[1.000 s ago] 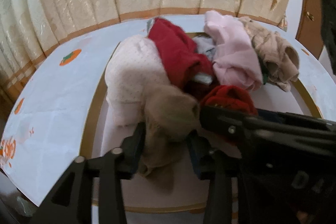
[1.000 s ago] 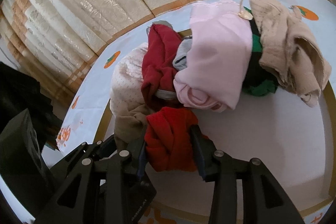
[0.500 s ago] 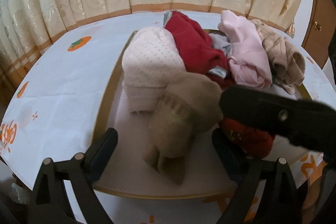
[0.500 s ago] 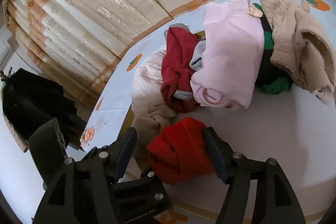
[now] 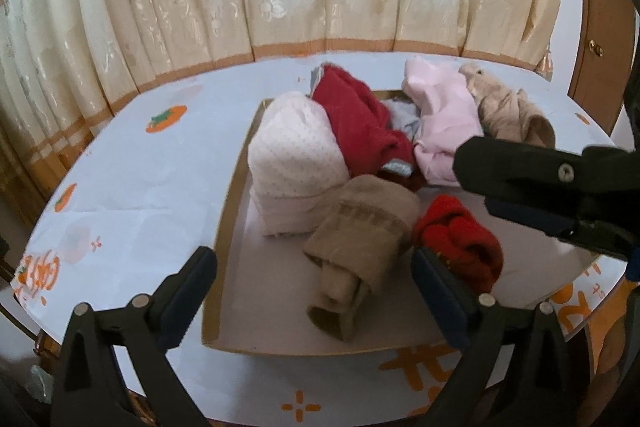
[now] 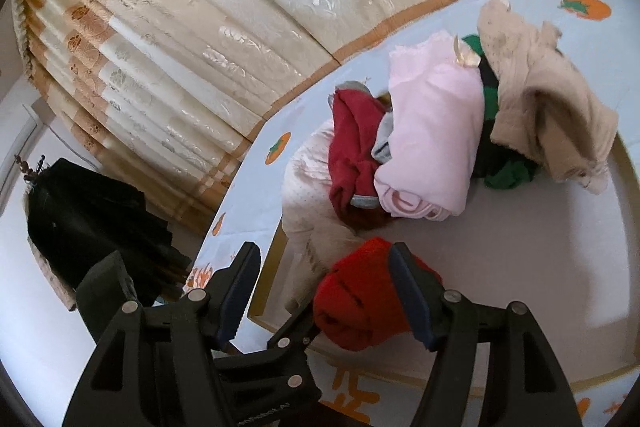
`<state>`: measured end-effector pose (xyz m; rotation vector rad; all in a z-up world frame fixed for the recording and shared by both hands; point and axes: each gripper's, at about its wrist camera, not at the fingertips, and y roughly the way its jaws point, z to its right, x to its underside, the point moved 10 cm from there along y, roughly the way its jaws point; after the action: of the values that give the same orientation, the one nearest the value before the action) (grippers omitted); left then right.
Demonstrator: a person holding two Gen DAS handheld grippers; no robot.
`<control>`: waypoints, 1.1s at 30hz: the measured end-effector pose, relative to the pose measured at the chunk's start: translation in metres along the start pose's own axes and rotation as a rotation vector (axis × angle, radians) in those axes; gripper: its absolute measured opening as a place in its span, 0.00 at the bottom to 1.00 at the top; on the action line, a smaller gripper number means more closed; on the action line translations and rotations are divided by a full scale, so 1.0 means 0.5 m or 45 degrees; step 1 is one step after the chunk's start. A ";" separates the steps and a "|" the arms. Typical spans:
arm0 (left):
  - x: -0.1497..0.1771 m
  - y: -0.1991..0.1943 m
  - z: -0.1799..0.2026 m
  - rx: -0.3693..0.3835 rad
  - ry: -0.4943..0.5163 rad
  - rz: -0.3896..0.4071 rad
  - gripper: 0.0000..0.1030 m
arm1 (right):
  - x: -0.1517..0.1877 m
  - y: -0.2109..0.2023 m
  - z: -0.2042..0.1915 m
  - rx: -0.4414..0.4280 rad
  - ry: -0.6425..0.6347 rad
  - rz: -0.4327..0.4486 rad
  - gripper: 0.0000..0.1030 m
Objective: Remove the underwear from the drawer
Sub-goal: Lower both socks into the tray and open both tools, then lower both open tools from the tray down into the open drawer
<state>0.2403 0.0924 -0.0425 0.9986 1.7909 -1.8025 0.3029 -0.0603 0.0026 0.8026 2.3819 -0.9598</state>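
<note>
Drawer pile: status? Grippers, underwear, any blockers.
Left gripper open, right gripper open, neither holding. Tan underwear and red underwear lie loose in the drawer. Right gripper crosses the left view, over the red piece.

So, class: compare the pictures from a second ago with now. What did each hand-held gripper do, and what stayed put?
The left hand-held gripper released the tan underwear and backed away, open. The right hand-held gripper released the red underwear and opened. Both pieces lie in the drawer; the pile behind is unchanged.
</note>
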 end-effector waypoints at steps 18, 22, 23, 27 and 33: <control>-0.005 -0.029 0.004 -0.058 0.036 0.048 1.00 | -0.006 -0.079 0.017 0.154 -0.116 0.096 0.67; 0.005 -0.043 0.026 -0.006 0.068 0.050 1.00 | 0.000 -0.098 0.019 0.183 -0.171 0.103 0.67; 0.008 -0.047 0.033 0.000 0.082 0.048 1.00 | 0.003 -0.102 0.021 0.182 -0.172 0.101 0.67; 0.021 -0.063 0.052 0.018 0.115 0.049 1.00 | 0.016 -0.120 0.031 0.185 -0.179 0.090 0.67; 0.049 -0.087 0.077 0.062 0.145 0.038 1.00 | 0.043 -0.161 0.035 0.189 -0.215 0.072 0.67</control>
<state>0.1849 0.0636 -0.0336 1.1618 1.7962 -1.8121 0.2373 -0.1133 0.0162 0.8038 2.1529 -1.1447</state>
